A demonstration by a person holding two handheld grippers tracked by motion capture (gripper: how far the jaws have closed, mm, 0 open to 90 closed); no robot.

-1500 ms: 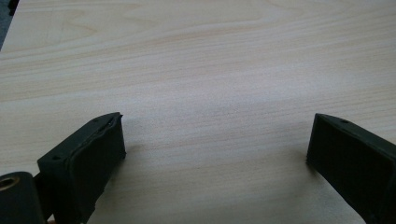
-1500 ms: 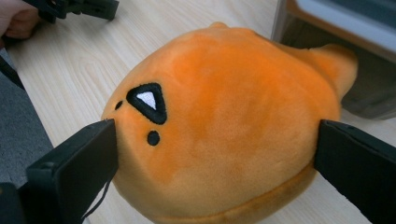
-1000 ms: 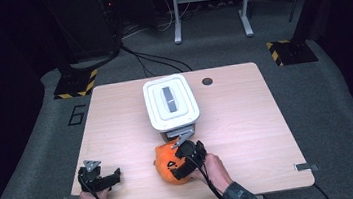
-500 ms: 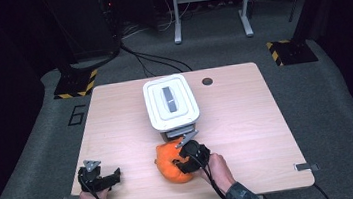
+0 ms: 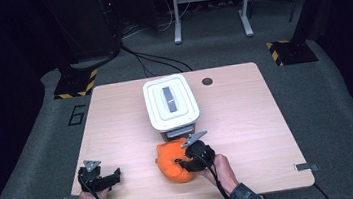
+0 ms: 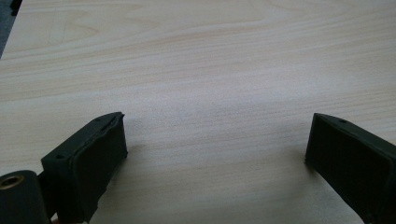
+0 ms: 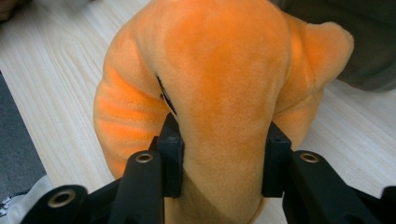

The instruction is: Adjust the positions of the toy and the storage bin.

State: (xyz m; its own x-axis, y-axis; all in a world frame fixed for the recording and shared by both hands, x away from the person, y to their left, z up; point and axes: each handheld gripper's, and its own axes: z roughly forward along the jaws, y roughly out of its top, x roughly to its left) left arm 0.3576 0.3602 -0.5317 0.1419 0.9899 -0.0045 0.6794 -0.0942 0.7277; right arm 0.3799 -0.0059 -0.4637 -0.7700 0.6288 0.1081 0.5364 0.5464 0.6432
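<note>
The orange plush toy (image 5: 173,161) lay on the wooden table (image 5: 247,116) near its near edge, just in front of the white lidded container (image 5: 170,101). The right gripper (image 5: 187,162) had just been closing its jaws, and they pinched a thick fold of the toy (image 7: 219,84) between the pads, the plush bulging out above them. Well apart, at the near left corner of the table, the left gripper (image 5: 104,178) rested in the person's hand, its jaws standing wide with bare wood (image 6: 210,93) between them.
</note>
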